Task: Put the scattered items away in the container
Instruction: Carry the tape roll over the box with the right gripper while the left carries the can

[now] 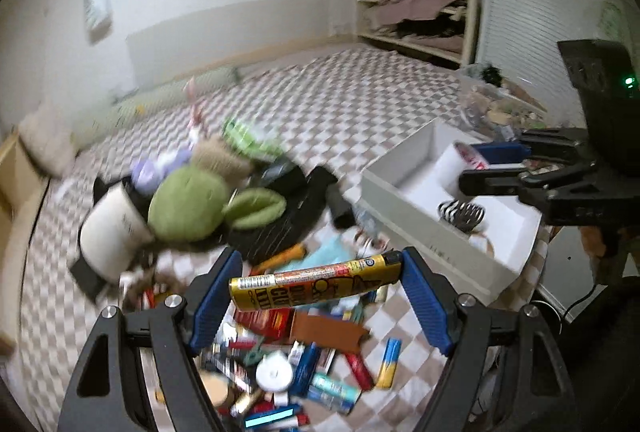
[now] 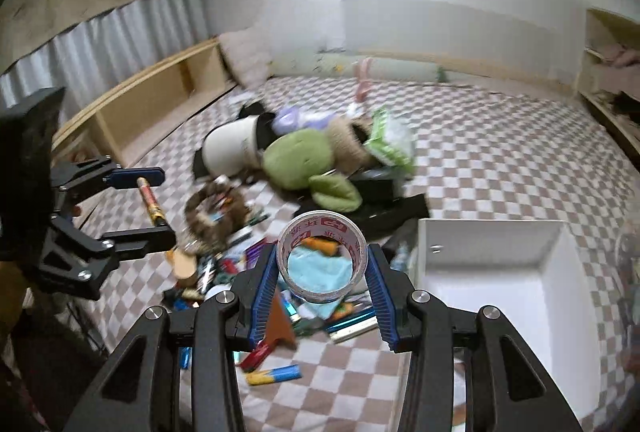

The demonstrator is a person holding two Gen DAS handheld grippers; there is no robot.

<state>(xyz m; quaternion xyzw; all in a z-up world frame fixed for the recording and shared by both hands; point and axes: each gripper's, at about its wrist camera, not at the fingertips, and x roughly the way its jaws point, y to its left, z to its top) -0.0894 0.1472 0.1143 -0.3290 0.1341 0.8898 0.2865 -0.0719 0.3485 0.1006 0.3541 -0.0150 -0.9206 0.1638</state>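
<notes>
Checkered bedding (image 2: 500, 159) in brown and white squares covers the whole work surface, backed by a pale wall and, on the far side in the right wrist view, one low wooden shelf unit (image 2: 160, 99).

One white container (image 2: 552, 256), rectangular with flat rigid walls, sits on the bedding at the right of the clutter; in the left wrist view it reads as an open box (image 1: 384, 183) with a black-and-white striped item and a metal coil inside.

Left gripper (image 1: 316, 272): two blue ribbed pads, jaws set moderately wide and closed on one long yellow tube (image 1: 312, 282), a printed cylinder with a black cap, held crosswise above the pile. The right wrist view shows the same gripper (image 2: 156, 203) from the side with the tube (image 2: 151, 200) spanning its fingers.

Right gripper (image 2: 322, 272): jaws clamped on one roll of tape (image 2: 322, 260), a hollow ring of clear glossy film with red printing, its bore facing the camera. It is held over the clutter, just beside the container's near corner. In the left wrist view the roll (image 1: 460, 159) appears over the box.

Scattered items, counted where sharp enough:
- One green plush toy (image 1: 188, 203), soft and rounded, with one floppy ear visible.
- One white cylindrical jar (image 1: 112, 232), lying on its side.
- One fuzzy brown ring (image 2: 214, 211).
- One light blue cloth (image 2: 320, 272), seen through the tape's bore.
- One yellow-and-blue tube (image 2: 276, 375), lying apart at the near edge.

Remaining small tubes and packets (image 1: 304, 372) form one dense heap; motion blur prevents a count.
</notes>
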